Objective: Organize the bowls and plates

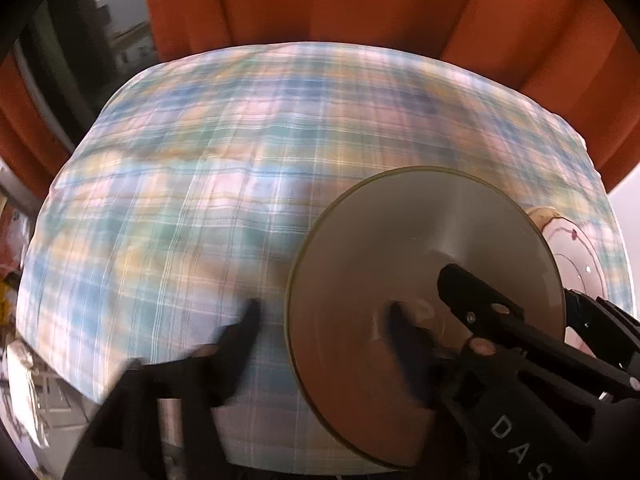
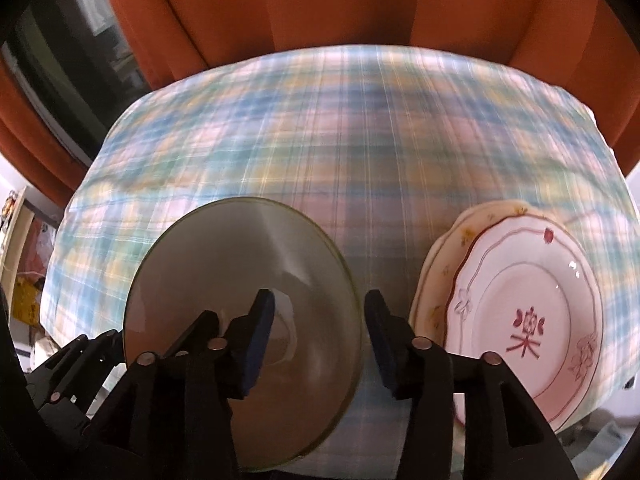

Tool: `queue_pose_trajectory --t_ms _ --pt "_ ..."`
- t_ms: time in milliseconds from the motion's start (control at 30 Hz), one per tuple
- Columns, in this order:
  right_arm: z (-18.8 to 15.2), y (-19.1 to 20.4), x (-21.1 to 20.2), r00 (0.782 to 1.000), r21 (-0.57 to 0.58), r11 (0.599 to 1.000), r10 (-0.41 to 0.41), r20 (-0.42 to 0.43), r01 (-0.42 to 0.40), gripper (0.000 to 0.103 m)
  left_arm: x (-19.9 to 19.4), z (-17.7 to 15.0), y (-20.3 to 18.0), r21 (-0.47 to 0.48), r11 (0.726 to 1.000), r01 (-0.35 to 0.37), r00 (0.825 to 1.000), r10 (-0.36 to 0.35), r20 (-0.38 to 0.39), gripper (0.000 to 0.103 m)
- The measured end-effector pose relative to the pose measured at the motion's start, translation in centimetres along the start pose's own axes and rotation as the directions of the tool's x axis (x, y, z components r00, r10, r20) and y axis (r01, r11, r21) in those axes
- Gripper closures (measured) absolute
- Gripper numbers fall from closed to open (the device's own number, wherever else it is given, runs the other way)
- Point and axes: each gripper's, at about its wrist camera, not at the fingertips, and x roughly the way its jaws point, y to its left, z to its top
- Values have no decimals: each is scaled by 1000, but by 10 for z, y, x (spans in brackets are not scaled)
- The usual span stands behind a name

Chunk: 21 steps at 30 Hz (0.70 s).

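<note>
1. We see a grey-green plate (image 2: 240, 332) lying flat on the plaid tablecloth (image 2: 340, 140), near its front edge, with two patterned plates to its right.

2. Those two are stacked: a white plate with red markings (image 2: 528, 316) sits on a cream plate with small yellow flowers (image 2: 440, 248), whose rim shows at the left and back of the stack. A strip of cloth separates the stack from the grey-green plate.

3. From the right wrist camera, we find the right gripper (image 2: 320, 316) straddling the right rim of the grey-green plate: one finger (image 2: 260, 320) is over the plate's inner face, the other over the cloth strip beside the stack. The jaws stand apart and clamp nothing; whether the inner pad touches the plate's surface we cannot tell.

4. From the left wrist camera, the left gripper (image 1: 324, 320) straddles the plate's (image 1: 424, 300) left rim, one blurred fingertip (image 1: 250, 316) over the cloth (image 1: 240, 160), the other over the plate. Its jaws are also apart, wider than the right's, with no grip on the rim.

5. In that same view the right gripper's (image 1: 508, 300) black finger reaches over the plate from the right, and part of the white plate (image 1: 576, 256) peeks out behind.

6. An orange curtain (image 2: 360, 8) hangs behind the table.
</note>
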Motion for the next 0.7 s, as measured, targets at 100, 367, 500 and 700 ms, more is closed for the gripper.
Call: queue_pose_trajectory --t_ms 100,367,500,700 --pt "2 0 -2 1000 38 999 -30 6 29 34 -1 5 4 28 999 47 999 -47 1 26" --pt "4 8 2 997 110 991 -73 -27 76 28 17 12 15 53 986 158 984 -154 -85 24" --pt "3 12 3 995 142 985 -92 -31 95 28 23 12 20 58 974 218 970 -210 -119 24" --pt "-1 12 6 993 195 974 -110 -40 116 28 31 12 24 59 952 301 944 -289 -156 27"
